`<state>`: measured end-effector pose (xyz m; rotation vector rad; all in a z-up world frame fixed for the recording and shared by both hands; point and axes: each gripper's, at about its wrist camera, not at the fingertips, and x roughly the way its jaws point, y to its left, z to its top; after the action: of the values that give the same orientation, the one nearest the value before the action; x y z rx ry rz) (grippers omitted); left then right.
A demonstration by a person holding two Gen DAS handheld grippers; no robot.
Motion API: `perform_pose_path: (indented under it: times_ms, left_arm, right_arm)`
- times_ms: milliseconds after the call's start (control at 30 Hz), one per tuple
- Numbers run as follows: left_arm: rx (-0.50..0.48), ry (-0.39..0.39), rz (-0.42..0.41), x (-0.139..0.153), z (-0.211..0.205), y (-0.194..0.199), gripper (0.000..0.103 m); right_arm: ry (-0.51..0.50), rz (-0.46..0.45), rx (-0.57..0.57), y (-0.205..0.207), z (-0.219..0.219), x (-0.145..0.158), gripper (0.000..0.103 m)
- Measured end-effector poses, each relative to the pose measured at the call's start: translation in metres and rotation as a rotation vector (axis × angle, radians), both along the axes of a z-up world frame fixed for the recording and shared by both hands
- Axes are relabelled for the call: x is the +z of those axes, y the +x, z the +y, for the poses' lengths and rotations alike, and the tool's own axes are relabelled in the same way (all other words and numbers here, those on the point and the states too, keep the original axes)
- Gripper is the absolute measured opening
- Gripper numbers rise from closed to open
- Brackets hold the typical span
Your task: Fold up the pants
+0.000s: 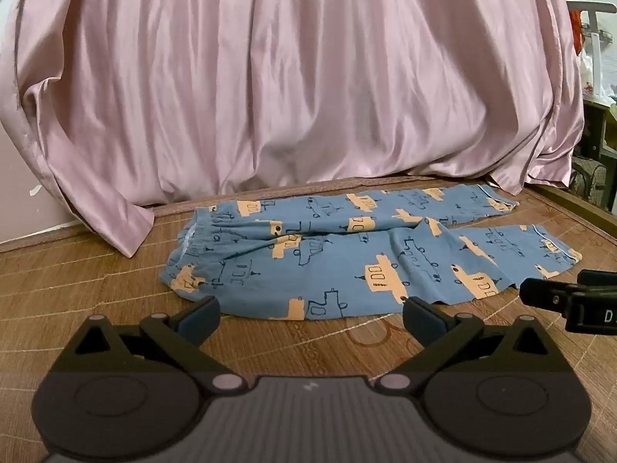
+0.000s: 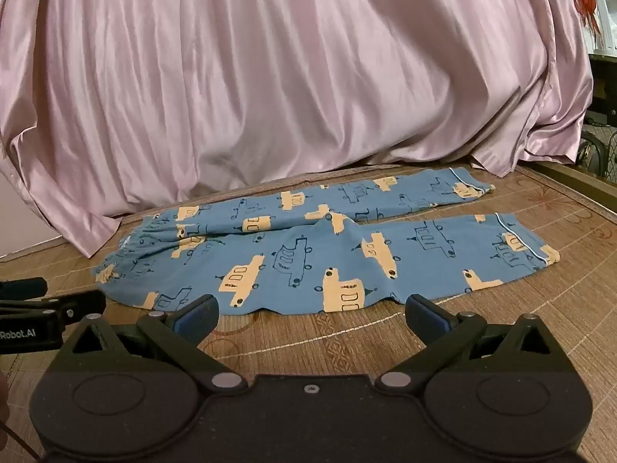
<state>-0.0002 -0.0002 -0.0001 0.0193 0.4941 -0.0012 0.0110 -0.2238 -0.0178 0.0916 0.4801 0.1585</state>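
Blue pants [image 1: 339, 262] printed with orange and outlined vehicles lie flat on a woven brown mat [image 1: 96, 301], waistband at the left, both legs stretched to the right. In the right wrist view the same pants [image 2: 308, 254] spread across the middle. My left gripper [image 1: 310, 318] hovers just in front of the near leg's edge, open and holding nothing. My right gripper [image 2: 310, 314] sits open too, close to the near leg's hem side edge. The right gripper's tip [image 1: 555, 297] shows at the right edge of the left wrist view; the left gripper [image 2: 46, 308] shows at the left of the right wrist view.
A pink satin sheet [image 1: 300, 77] hangs down behind the pants and pools on the mat at the left [image 1: 119, 220]. The mat's wooden edge [image 1: 578, 200] runs along the right. Cluttered furniture [image 1: 597, 58] stands beyond it.
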Motion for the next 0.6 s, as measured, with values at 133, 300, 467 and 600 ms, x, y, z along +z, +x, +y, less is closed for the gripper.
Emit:
perform_pose_path:
  times_ms: [133, 300, 467, 600]
  left_arm:
    - [-0.001, 0.0, 0.0, 0.0, 0.0, -0.0001, 0.103]
    - [0.0, -0.001, 0.001, 0.0, 0.0001, -0.0001, 0.103]
    - [0.002, -0.001, 0.005, 0.0035, 0.0024, 0.0005, 0.103]
    - [0.004, -0.001, 0.007, -0.0003, 0.0015, 0.0008, 0.103]
  right_arm:
    - [0.002, 0.001, 0.0, 0.0001, -0.0002, -0.0001, 0.103]
    - [0.0, 0.004, 0.0, 0.0009, -0.0005, -0.0006, 0.103]
    - [0.001, 0.006, 0.0, 0.0006, -0.0003, -0.0007, 0.103]
    - [0.0, 0.005, 0.0, -0.0002, 0.0007, 0.0005, 0.103]
